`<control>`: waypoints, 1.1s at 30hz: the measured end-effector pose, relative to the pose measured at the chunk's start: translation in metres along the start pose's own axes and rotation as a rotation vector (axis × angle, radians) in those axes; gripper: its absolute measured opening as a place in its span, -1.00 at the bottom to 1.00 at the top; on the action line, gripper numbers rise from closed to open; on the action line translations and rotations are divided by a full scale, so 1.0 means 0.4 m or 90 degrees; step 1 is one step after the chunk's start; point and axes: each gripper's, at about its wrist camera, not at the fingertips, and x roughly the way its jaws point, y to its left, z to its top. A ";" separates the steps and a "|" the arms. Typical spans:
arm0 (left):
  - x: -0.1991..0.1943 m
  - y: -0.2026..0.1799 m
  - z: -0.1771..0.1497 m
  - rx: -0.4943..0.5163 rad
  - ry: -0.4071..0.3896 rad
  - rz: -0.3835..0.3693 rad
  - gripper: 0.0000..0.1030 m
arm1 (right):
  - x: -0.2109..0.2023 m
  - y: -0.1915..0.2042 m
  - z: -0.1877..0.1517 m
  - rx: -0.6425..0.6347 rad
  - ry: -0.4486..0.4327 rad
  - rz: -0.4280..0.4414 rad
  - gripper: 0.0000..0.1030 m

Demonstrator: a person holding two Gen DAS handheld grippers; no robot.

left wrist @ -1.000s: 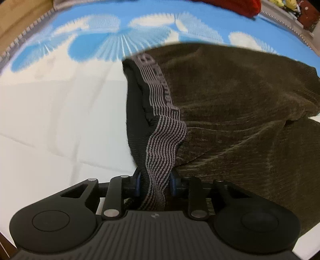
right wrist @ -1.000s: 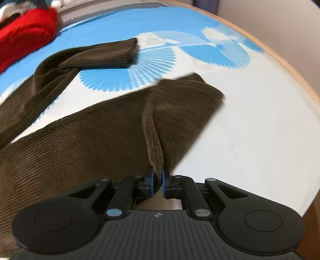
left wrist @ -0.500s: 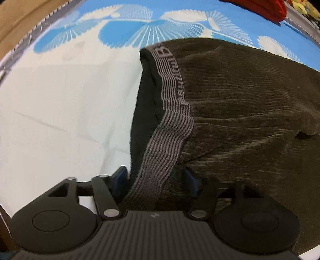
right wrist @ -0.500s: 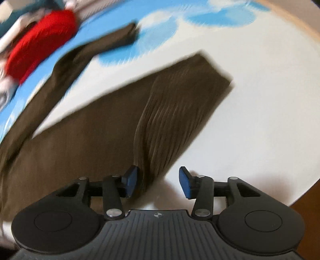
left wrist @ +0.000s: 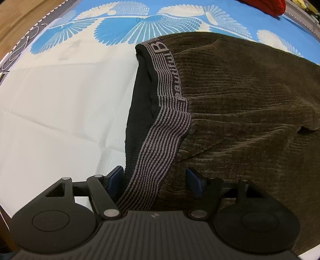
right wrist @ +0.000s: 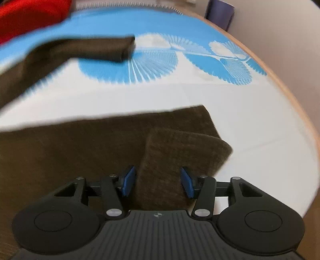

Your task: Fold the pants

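Between the spread blue pads of the left gripper runs the striped elastic waistband of the brown corduroy pants; the jaws are opening and neither pad presses on the cloth. Beyond the fingers the waistband runs away toward a lettered end, with the pants' body spreading to the right. Left of it lies the white, creased sheet, and farther off its blue fan print.

The right gripper stands partly open, a folded-over cuff of one pant leg lying between its pads without being pinched. Ahead is bare white sheet, then the other leg, blurred, on the blue pattern. At the far left sits a red garment; a wooden edge curves round at right, with a pale wall behind.
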 end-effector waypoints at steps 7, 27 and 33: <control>0.005 -0.018 0.001 0.025 -0.002 0.026 0.36 | -0.048 -0.240 -0.069 0.286 -0.009 0.011 -0.89; -0.039 0.011 -0.038 0.031 -0.018 0.010 0.32 | -0.008 -0.408 -0.226 0.536 0.098 0.077 -0.08; -0.032 -0.002 -0.044 0.065 -0.025 0.025 0.08 | 0.008 -0.377 -0.215 0.488 0.099 0.043 -0.80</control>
